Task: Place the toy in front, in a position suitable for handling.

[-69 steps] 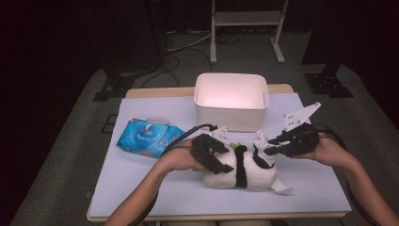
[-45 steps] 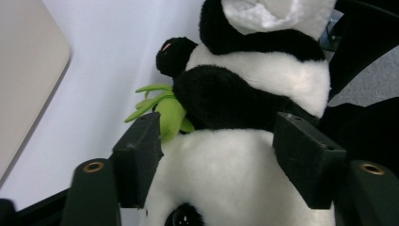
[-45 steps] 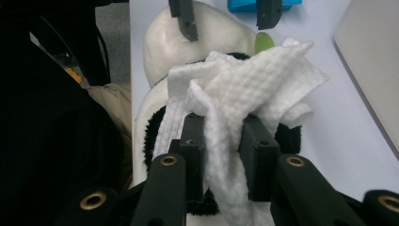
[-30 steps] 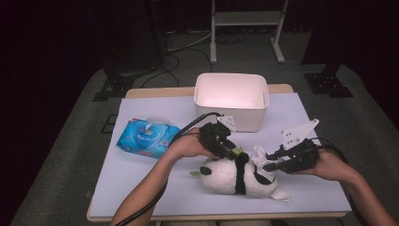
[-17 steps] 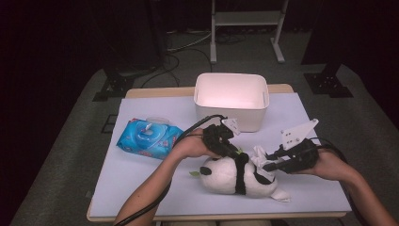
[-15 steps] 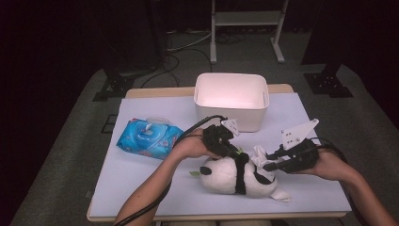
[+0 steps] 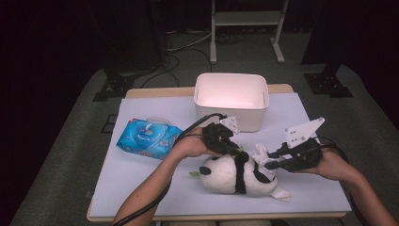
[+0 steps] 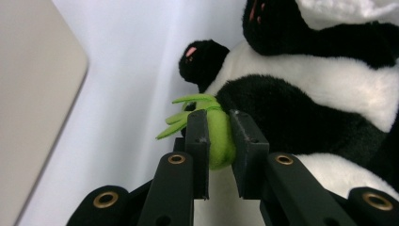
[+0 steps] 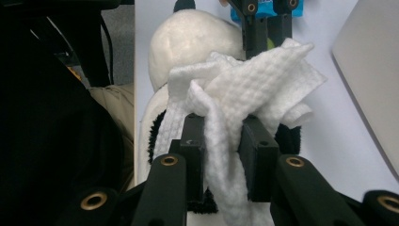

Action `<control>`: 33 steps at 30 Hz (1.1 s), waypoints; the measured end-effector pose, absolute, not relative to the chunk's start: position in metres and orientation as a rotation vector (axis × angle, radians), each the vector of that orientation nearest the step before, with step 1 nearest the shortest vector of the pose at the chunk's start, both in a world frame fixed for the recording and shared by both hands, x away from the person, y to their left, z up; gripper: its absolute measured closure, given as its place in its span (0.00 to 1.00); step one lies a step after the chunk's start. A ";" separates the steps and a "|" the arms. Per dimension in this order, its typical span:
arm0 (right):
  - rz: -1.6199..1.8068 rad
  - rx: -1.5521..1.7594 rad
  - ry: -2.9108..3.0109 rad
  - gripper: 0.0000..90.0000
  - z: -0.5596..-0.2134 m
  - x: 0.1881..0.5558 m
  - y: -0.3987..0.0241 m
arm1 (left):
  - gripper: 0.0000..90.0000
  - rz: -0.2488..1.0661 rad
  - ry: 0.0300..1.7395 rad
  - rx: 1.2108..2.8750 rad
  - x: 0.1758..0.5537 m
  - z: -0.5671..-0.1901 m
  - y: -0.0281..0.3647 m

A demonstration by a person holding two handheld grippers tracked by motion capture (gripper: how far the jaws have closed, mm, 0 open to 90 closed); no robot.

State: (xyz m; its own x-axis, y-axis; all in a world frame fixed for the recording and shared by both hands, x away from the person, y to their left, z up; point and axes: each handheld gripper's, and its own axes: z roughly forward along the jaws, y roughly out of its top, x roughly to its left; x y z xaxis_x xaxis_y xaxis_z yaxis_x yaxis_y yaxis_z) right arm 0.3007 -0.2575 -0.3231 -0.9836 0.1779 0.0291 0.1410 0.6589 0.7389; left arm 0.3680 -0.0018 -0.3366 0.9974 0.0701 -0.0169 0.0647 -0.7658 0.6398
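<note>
A plush panda [image 7: 237, 175] is laid on its side on the white-covered bench [image 7: 141, 188], in front of a white tub [image 7: 231, 100]. Its green felt bamboo sprig [image 8: 214, 134] is clamped by the left gripper [image 8: 219, 150], whose fingers [image 8: 197, 141] have just been closing onto it. A crumpled white wipe [image 9: 244, 99] is pinched by the right gripper [image 9: 221, 155] against what seems to be the panda's belly. A blue pack of wet wipes [image 7: 148, 138] lies to the left.
</note>
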 end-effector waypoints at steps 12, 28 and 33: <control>1.274 0.234 2.817 0.81 -0.323 0.301 -0.251 | 0.88 0.107 0.094 2.417 0.370 -0.310 0.001; 1.247 0.233 2.799 0.81 -0.304 0.309 -0.243 | 0.86 -0.005 0.005 2.391 0.344 -0.321 0.012; 1.139 0.241 2.866 0.81 -0.315 0.319 -0.231 | 0.85 -0.015 -0.030 2.385 0.333 -0.322 0.012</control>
